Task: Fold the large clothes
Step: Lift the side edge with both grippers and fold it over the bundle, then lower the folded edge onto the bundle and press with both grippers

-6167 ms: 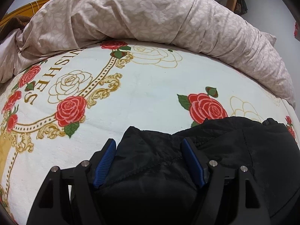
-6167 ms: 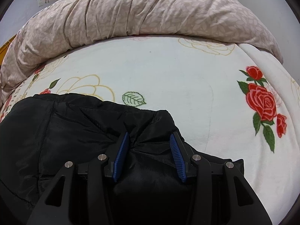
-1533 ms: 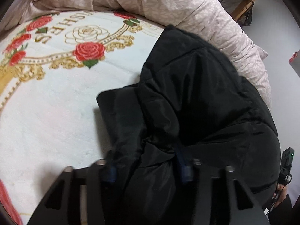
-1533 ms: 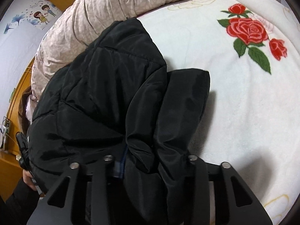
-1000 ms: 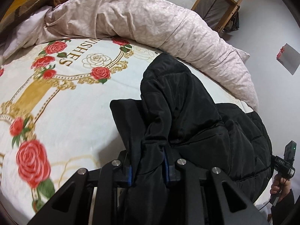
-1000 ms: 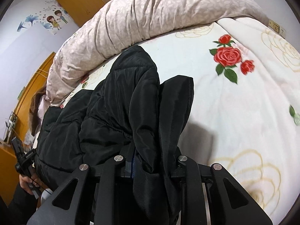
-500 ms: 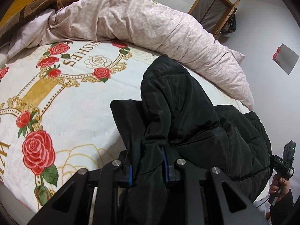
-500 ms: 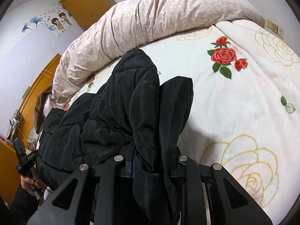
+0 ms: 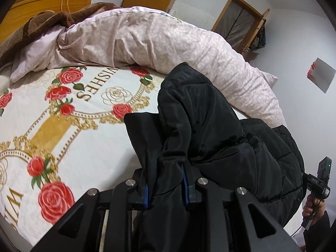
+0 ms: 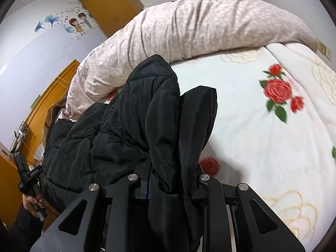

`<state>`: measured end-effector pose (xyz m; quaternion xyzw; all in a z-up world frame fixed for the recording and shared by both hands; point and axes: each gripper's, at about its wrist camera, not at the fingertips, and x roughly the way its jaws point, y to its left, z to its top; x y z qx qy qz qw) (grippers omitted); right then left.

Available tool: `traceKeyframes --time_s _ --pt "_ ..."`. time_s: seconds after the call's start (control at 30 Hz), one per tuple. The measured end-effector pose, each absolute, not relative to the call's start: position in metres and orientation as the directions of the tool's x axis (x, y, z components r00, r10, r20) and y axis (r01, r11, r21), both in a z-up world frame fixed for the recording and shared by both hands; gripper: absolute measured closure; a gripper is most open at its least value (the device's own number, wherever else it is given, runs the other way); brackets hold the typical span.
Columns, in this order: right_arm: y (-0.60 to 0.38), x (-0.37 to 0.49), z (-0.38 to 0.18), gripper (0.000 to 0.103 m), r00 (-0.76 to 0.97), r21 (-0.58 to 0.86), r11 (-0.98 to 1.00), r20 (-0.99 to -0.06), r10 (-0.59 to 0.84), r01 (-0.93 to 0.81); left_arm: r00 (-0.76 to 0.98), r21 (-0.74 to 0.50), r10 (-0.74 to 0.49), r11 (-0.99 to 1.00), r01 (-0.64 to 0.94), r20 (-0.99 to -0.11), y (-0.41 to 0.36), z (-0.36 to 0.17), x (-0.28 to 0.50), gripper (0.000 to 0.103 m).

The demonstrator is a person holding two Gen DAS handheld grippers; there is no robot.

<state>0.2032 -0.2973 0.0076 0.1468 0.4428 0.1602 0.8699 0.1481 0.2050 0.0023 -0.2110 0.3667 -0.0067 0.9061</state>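
Left gripper [image 9: 166,185] is pinching a bunched fold of the black puffer jacket [image 9: 210,130], jaws nearly closed. Right gripper [image 10: 171,183] is clamping another fold likewise. Jacket is hanging between both, trailing onto the rose-print blanket [image 9: 63,130] near the pink duvet [image 9: 168,40].

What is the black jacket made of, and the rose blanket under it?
Black jacket: looks like smooth synthetic shell, perhaps nylon, padded; it has a faint sheen and stitched puffy quilting lines. Rose blanket: seems soft plush fleece; its surface looks matte and fuzzy, with printed roses. Exact fibres cannot be told.
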Motion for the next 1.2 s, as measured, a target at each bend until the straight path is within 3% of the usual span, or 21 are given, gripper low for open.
traceKeyframes --time_s 0.37,0.8,0.87,1.03,1.2 --pt "-0.234 0.289 -0.019 0.08 0.531 0.403 0.893 -0.721 0.445 -0.201 0.74 -0.358 -0.096 0.911 -0.204 -0.666 0.267 -0.012 0.208 0.079" --pt "-0.159 0.374 -0.083 0.078 0.473 0.39 0.893 -0.758 0.449 -0.223 0.704 -0.325 -0.024 0.898 -0.297 -0.71 0.349 -0.078 0.268 0.078" --pt "-0.159 0.377 -0.095 0.076 0.454 0.38 0.902 -0.78 0.431 -0.204 0.684 -0.321 -0.02 0.893 -0.316 -0.729 0.355 -0.096 0.273 0.078" --pt "-0.168 0.371 -0.113 0.056 0.426 0.38 0.913 -0.809 0.406 -0.147 0.661 -0.324 -0.015 0.88 -0.348 -0.75 0.356 -0.124 0.27 0.067" --pt "-0.171 0.362 -0.087 0.052 0.439 0.34 0.931 -0.822 0.362 -0.131 0.646 -0.295 0.017 0.88 -0.371 -0.763 0.357 -0.108 0.26 0.059"
